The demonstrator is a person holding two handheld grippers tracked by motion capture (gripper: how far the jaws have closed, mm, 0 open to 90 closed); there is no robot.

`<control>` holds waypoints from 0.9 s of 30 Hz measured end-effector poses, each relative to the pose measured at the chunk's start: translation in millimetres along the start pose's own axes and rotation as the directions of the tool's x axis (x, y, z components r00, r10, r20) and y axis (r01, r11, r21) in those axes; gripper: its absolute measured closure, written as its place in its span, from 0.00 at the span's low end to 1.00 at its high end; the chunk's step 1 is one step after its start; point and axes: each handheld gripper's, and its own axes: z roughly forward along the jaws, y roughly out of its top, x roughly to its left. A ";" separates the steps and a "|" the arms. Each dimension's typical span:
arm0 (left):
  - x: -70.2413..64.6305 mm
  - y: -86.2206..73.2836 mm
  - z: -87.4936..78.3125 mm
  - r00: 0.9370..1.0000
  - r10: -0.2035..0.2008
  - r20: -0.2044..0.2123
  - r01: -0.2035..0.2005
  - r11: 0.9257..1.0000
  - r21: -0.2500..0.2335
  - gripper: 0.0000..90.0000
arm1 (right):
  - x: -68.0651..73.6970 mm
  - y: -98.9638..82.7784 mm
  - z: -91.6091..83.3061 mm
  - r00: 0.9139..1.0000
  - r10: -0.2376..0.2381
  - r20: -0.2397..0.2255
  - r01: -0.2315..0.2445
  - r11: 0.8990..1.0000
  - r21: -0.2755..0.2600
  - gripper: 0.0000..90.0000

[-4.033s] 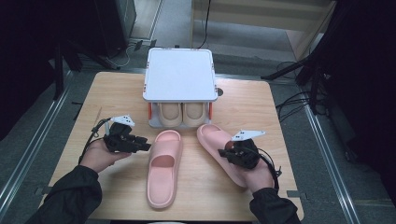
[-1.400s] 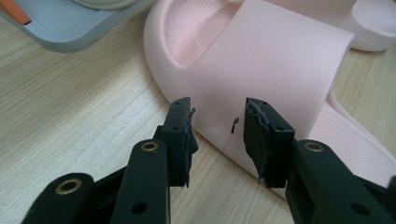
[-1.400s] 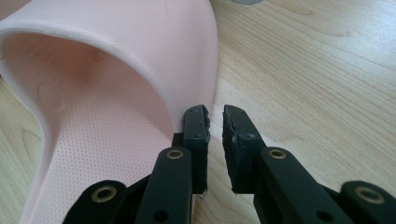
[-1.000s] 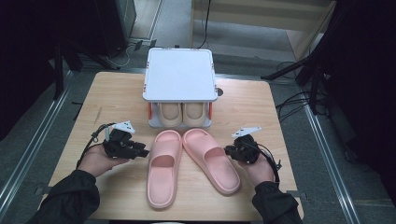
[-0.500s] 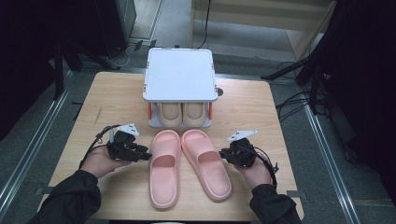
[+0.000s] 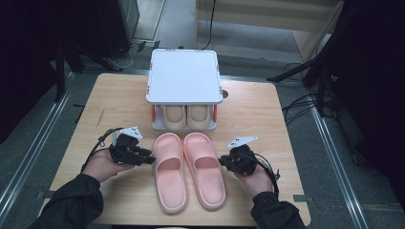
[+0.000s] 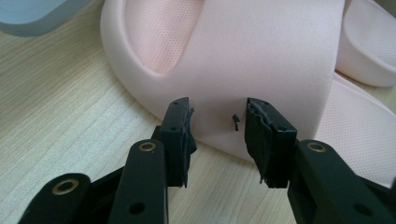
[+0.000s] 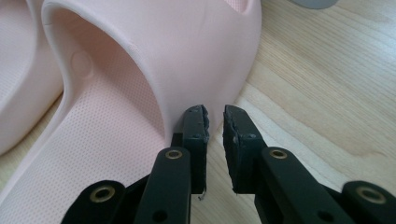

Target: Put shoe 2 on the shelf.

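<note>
High view: two pink slippers (image 6: 191, 169) lie lengthwise, toes toward the shoe rack (image 6: 184, 76), between the half-open left gripper (image 6: 145, 157) and nearly closed, empty right gripper (image 6: 223, 161).

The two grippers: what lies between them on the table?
In the high view, the two pink slippers lie side by side between the left gripper and the right gripper, toes toward the small shoe rack.
</note>
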 end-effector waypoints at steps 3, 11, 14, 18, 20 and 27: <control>-0.5 0.1 0.0 1.000 -0.001 -0.002 0.001 1.000 -0.001 0.67 | 2.0 -0.1 0.1 1.000 0.019 -0.004 -0.019 1.000 -0.002 0.88; 4.1 2.7 -4.6 0.999 -0.034 0.001 0.034 0.998 -0.049 0.66 | 6.0 -2.5 0.3 0.998 0.063 -0.009 -0.063 0.998 -0.025 0.87; 8.7 5.9 -6.1 0.999 -0.044 -0.016 0.043 0.996 -0.075 0.66 | 6.1 -4.0 0.7 0.997 0.080 -0.010 -0.081 0.996 -0.028 0.86; 15.4 11.8 -3.4 0.997 -0.064 -0.035 0.060 0.993 -0.101 0.67 | 7.2 -6.0 1.9 0.996 0.086 -0.020 -0.087 0.996 -0.024 0.85; 18.7 14.4 0.1 0.996 -0.077 -0.043 0.072 0.992 -0.102 0.67 | 8.8 -6.6 1.6 0.996 0.089 -0.018 -0.090 0.996 -0.023 0.85; 24.5 19.0 7.3 0.996 -0.081 -0.040 0.077 0.993 -0.086 0.67 | 9.1 -7.9 2.1 0.996 0.086 -0.018 -0.086 0.996 -0.034 0.83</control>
